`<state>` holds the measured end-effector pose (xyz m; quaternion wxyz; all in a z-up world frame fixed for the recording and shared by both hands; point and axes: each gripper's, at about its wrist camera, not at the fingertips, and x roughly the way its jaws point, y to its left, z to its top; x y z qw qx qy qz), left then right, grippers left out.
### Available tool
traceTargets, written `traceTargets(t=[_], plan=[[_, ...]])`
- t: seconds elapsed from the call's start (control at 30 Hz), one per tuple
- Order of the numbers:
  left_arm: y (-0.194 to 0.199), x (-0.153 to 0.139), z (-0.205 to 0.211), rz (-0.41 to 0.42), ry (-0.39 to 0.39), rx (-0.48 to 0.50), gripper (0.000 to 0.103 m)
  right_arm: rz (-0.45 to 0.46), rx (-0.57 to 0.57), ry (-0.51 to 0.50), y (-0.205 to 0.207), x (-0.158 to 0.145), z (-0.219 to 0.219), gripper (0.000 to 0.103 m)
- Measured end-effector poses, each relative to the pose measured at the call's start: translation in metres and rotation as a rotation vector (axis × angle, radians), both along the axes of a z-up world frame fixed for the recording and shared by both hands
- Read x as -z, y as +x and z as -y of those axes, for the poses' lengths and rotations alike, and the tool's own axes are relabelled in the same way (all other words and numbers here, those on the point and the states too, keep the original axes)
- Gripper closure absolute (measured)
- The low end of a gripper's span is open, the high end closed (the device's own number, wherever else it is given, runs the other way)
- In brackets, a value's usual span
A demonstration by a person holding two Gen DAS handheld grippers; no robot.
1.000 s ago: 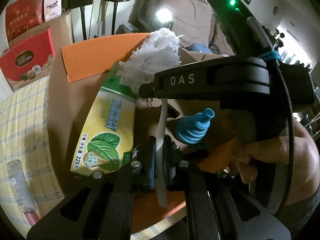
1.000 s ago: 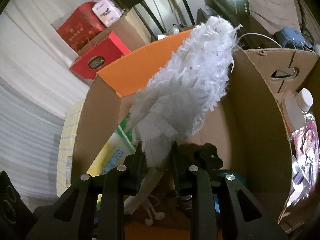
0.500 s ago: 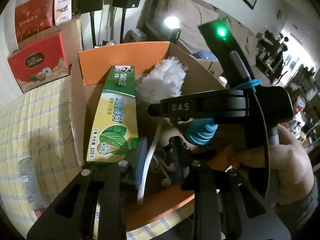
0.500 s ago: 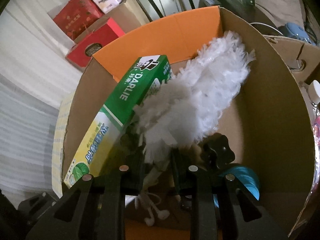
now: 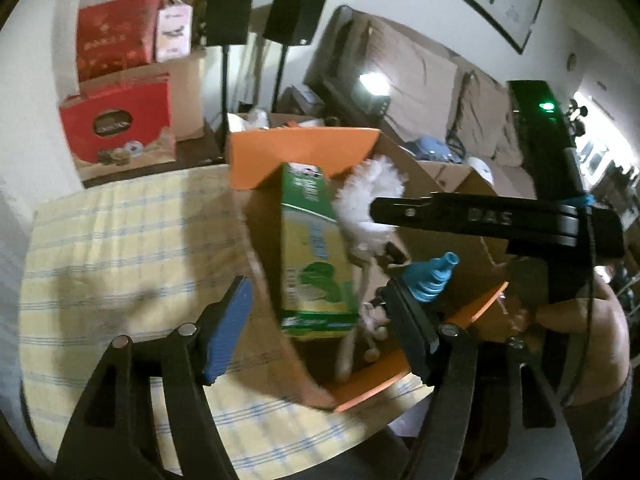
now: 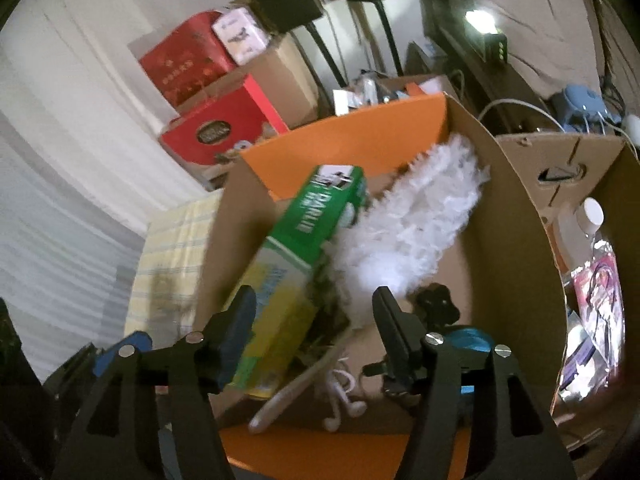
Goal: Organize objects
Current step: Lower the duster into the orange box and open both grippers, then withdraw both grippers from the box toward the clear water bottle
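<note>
Cardboard box (image 6: 520, 240) w/ duster (image 6: 408, 224), both grippers wide.

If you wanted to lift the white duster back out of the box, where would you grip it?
Probably the bare white handle, from above at the box's near end: it is thin, rigid and exposed there, whereas the fluffy head rests against the toothpaste carton.

Duster (image 6: 416, 216) in cardboard box (image 6: 516, 264), right of toothpaste carton (image 6: 296, 264); earphones (image 6: 344, 396) beneath.
</note>
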<state>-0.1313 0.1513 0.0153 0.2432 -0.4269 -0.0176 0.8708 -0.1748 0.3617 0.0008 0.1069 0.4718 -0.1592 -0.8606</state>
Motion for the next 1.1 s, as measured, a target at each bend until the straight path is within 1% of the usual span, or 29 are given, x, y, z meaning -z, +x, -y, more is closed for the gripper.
traceTargets(t=[0.03, 0.07, 0.1, 0.13, 0.17, 0.27, 0.4, 0.47, 0.53, 0.6, 0.7, 0.8, 1.1], plan=[[0.0, -0.002, 0.005, -0.007, -0.007, -0.012, 0.028, -0.011, -0.006, 0.001, 0.003, -0.004, 0.004, 0.033], [0.001, -0.004, 0.01, -0.018, -0.01, -0.025, 0.023, -0.021, -0.013, 0.003, 0.004, -0.007, 0.011, 0.031], [0.003, -0.006, 0.016, -0.031, -0.009, -0.035, 0.021, -0.027, -0.019, 0.005, -0.001, -0.01, 0.019, 0.027], [0.004, -0.009, 0.023, -0.042, -0.013, -0.05, 0.018, -0.034, -0.027, 0.009, 0.001, -0.012, 0.024, 0.022], [0.004, -0.01, 0.027, -0.045, -0.017, -0.058, 0.015, -0.04, -0.037, 0.015, 0.002, -0.015, 0.03, 0.02], [0.006, -0.013, 0.045, -0.056, -0.028, -0.099, 0.011, -0.054, -0.066, 0.031, 0.007, -0.021, 0.046, 0.018], [0.007, -0.01, 0.072, -0.041, -0.061, -0.174, 0.01, -0.081, -0.098, 0.036, 0.013, -0.026, 0.069, 0.015], [0.01, -0.006, 0.087, -0.042, -0.074, -0.207, 0.001, -0.101, -0.118, 0.062, 0.016, -0.028, 0.084, 0.012], [0.012, -0.005, 0.103, -0.05, -0.093, -0.245, 0.001, -0.11, -0.129, 0.085, 0.019, -0.028, 0.096, 0.005], [0.015, -0.004, 0.119, -0.049, -0.102, -0.279, 0.001, -0.118, -0.145, 0.098, 0.02, -0.027, 0.107, 0.002], [0.017, -0.002, 0.14, -0.045, -0.089, -0.315, 0.001, -0.128, -0.162, 0.122, 0.022, -0.026, 0.123, 0.002], [0.019, -0.003, 0.154, -0.053, -0.097, -0.349, 0.001, -0.135, -0.183, 0.138, 0.024, -0.024, 0.139, 0.002], [0.022, -0.006, 0.19, -0.065, -0.103, -0.411, 0.001, -0.151, -0.228, 0.171, 0.028, -0.02, 0.178, 0.001]])
